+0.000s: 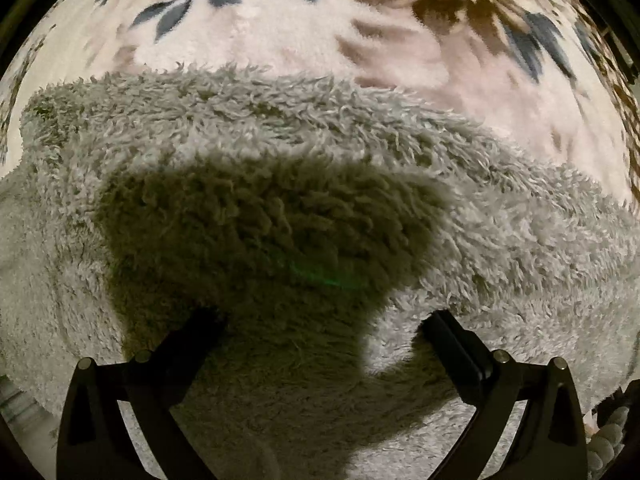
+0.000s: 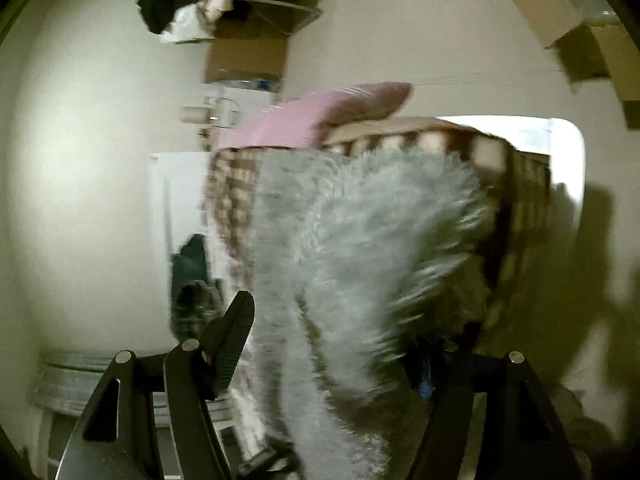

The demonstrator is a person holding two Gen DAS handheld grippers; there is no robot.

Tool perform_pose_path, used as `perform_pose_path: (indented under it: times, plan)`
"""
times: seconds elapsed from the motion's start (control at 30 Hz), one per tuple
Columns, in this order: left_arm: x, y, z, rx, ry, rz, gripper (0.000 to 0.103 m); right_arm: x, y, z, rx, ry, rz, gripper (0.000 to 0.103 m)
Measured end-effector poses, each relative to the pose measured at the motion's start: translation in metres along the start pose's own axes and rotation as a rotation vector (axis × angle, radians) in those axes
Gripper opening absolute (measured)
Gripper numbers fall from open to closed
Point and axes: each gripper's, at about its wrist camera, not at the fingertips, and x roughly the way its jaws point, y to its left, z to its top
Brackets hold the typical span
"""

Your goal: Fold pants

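Where the left gripper [image 1: 320,322] points straight down, its jaws stand spread wide with nothing pinched, both tips resting against grey fluffy pants [image 1: 280,152] that lie on a pale floral blanket [image 1: 304,44] showing beyond the jaws. Between the half-spread jaws of the right gripper [image 2: 332,320] a shaggy fold of the same pants [image 2: 360,232] passes, but blur hides whether the pads press it. Beyond it lie a checked cover [image 2: 230,196], a pink pillow [image 2: 296,120], a cream wall [image 2: 80,160] and cardboard boxes [image 2: 248,56], contents indistinct.
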Motion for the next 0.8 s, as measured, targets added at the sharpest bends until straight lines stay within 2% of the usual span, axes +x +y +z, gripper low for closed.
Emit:
perform_pose_path:
  times: [0.03, 0.1, 0.17, 0.23, 0.33, 0.4, 0.43, 0.47, 0.53, 0.67, 0.8]
  plan:
    - [0.001, 0.000, 0.003, -0.002, 0.005, 0.002, 0.103, 0.000, 0.002, 0.002, -0.015, -0.005, -0.008, 0.071]
    - [0.002, 0.001, 0.009, -0.006, 0.010, 0.004, 0.103, 0.002, 0.002, 0.008, -0.043, -0.028, -0.076, 0.071]
    - [0.003, 0.000, 0.013, -0.009, 0.011, 0.006, 0.103, 0.004, -0.007, 0.016, -0.020, -0.053, -0.104, 0.071]
    - [0.004, 0.000, 0.015, -0.012, 0.006, 0.007, 0.103, 0.007, -0.011, 0.025, -0.005, -0.056, -0.081, 0.071]
    - [0.003, -0.002, 0.014, -0.018, -0.013, 0.007, 0.103, 0.019, 0.001, 0.027, -0.059, -0.020, -0.066, 0.071]
    - [0.001, -0.002, 0.007, -0.017, -0.034, 0.011, 0.103, 0.034, 0.013, 0.024, -0.119, 0.029, -0.099, 0.065]
    - [0.001, -0.003, 0.005, -0.017, -0.045, 0.012, 0.103, 0.042, 0.018, 0.022, -0.153, 0.055, -0.139, 0.050]
    - [0.000, -0.003, 0.004, -0.018, -0.050, 0.012, 0.103, 0.047, 0.019, 0.019, -0.177, 0.070, -0.176, 0.041]
    - [-0.002, -0.004, 0.003, -0.015, -0.040, 0.016, 0.103, 0.051, 0.021, 0.016, -0.196, 0.070, -0.235, 0.030]
    - [-0.012, -0.002, 0.004, -0.028, -0.025, -0.009, 0.103, 0.035, 0.033, 0.012, -0.182, 0.003, -0.259, 0.026]
    - [-0.030, 0.009, 0.002, -0.064, -0.041, -0.056, 0.103, 0.021, 0.067, -0.007, -0.234, -0.019, -0.266, 0.025]
